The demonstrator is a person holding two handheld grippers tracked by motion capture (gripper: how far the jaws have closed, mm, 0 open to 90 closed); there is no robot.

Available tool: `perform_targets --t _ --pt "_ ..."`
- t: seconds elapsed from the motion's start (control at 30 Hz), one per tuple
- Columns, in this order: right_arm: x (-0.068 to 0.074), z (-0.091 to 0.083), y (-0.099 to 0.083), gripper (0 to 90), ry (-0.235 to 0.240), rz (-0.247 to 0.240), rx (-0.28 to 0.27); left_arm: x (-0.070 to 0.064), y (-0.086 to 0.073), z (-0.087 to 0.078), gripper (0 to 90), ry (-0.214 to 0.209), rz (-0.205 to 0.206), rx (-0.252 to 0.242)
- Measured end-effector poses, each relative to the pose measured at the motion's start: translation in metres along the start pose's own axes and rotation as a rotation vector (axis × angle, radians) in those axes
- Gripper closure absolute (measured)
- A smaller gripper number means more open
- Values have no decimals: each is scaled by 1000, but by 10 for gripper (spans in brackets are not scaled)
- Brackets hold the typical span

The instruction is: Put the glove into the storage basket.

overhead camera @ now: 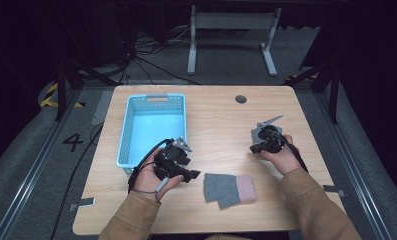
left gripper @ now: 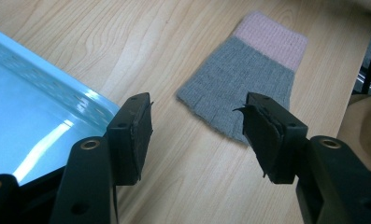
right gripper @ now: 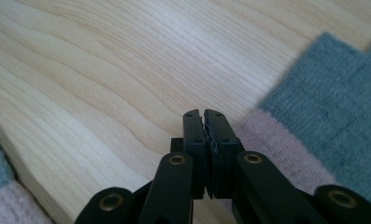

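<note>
A grey knit glove with a pink cuff lies flat near the table's front edge, between my two hands. My left gripper hovers just left of it, beside the blue basket. In the left gripper view the jaws of my left gripper stand wide open and empty, with the glove a little ahead of them. My right gripper is held above the table, up and right of the glove. In the right gripper view my right gripper is shut on nothing, low over the wood, with the pink cuff beside it.
The basket looks empty; its near corner sits close to my left jaw. A small round hole is in the table's far side. Another bit of grey and pink knit shows at the right gripper view's bottom left. Cables cross the floor behind.
</note>
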State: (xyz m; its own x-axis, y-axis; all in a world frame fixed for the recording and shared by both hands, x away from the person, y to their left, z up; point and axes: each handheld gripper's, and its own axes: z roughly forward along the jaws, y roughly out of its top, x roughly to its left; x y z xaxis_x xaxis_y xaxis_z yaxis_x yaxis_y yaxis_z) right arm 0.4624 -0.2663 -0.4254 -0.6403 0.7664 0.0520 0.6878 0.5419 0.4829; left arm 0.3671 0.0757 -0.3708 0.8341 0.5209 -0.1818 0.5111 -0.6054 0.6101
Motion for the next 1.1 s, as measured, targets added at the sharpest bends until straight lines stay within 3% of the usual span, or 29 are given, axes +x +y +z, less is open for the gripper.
perform_targets --t 0.2,0.87,1.1 --pt "-4 -3 -9 882 -9 -1 14 -1 2 2 431 -6 5 3" --pt "-30 -19 -35 880 -33 71 13 0 4 2 430 -6 9 5" --pt "-27 -28 -26 794 19 65 -34 0 2 1 430 -2 3 5"
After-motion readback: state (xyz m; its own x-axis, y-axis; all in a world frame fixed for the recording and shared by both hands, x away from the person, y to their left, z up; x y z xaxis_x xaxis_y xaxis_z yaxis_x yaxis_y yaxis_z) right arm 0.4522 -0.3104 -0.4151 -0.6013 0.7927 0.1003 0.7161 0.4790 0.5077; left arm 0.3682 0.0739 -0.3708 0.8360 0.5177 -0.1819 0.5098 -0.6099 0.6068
